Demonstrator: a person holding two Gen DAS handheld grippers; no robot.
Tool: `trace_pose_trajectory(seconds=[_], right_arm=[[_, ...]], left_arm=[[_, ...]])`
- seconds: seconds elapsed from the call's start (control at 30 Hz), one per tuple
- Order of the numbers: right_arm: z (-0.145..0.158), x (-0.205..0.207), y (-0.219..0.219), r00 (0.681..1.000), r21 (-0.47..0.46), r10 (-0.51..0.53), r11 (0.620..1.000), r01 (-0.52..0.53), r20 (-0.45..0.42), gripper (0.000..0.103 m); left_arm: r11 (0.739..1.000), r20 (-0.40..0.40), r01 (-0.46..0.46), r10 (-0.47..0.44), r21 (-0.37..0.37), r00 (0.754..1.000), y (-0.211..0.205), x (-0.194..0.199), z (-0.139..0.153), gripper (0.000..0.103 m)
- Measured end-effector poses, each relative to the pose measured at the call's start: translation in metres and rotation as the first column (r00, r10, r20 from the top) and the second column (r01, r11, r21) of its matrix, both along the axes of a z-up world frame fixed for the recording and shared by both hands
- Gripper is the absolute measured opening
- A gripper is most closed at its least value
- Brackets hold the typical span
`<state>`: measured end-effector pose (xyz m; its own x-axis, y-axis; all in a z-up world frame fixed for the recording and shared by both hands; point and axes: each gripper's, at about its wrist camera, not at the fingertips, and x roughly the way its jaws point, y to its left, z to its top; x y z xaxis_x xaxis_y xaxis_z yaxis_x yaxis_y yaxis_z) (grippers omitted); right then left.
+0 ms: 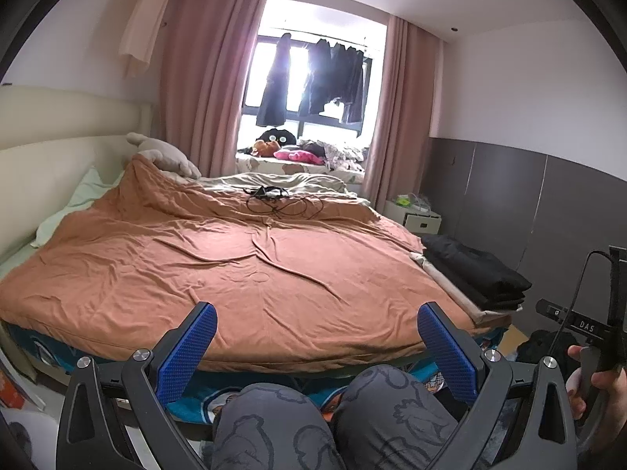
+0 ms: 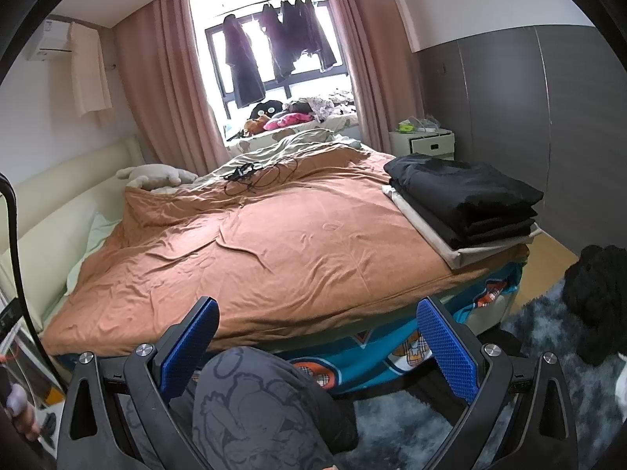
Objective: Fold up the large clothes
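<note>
A home bedroom. Ahead of the gripper lies a bed [image 1: 35, 164] under an orange duvet [image 1: 219, 258]. Beyond it, pink curtains [image 1: 203, 90] frame a window [image 1: 313, 70] hung with drying clothes [image 1: 337, 74].

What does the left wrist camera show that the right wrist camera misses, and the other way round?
Only the left wrist view shows both knees and the right hand gripping its handle. Only the right wrist view shows the shaggy rug, the black bundle on the floor and the air conditioner. Both show open tongs, left tongs and right tongs, holding nothing, the orange blanket, the stack of folded black clothes, the cables and the window.
</note>
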<state>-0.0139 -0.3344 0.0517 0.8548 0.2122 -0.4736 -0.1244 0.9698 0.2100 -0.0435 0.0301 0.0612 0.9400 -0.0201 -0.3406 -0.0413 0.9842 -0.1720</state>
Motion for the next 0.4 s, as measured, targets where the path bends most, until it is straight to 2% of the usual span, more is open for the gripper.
trace_pose_trajectory(seconds=[0.4], right_arm=[[-0.001,-0.001,0.014,1.000,-0.011,-0.003,1.000,0.003,-0.011,0.102]], left_arm=[[1.000,-0.001,-0.024,0.024,-0.009,1.000,0.014,-0.001,-0.001,0.103]])
